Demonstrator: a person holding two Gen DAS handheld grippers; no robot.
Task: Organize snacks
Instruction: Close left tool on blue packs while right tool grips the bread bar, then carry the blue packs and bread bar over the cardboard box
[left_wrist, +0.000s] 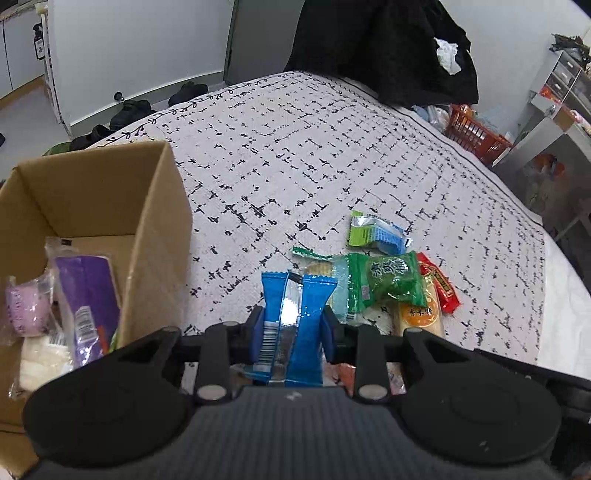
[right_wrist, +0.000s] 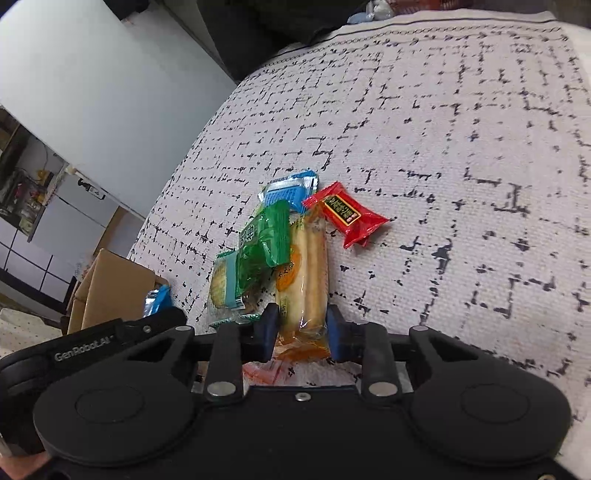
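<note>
On the bed's woven cover (left_wrist: 295, 147), off-white with broken black dashes, crinkly snack wrappers lie heaped. The left gripper (left_wrist: 291, 325) is clamped on a glossy blue foil packet (left_wrist: 295, 314), lifted just right of a corrugated cardboard box (left_wrist: 155, 221) that holds a purple packet (left_wrist: 88, 302) and a pale pink one, its lower part cut off. The right gripper (right_wrist: 301, 325) has its pads pressed against a clear-wrapped long biscuit pack (right_wrist: 308, 273), whose near end lies between them. A green wrapper (right_wrist: 264, 236) overlaps it; a red packet (right_wrist: 345, 216) lies beside. Something orange under the gripper is hard to make out.
</note>
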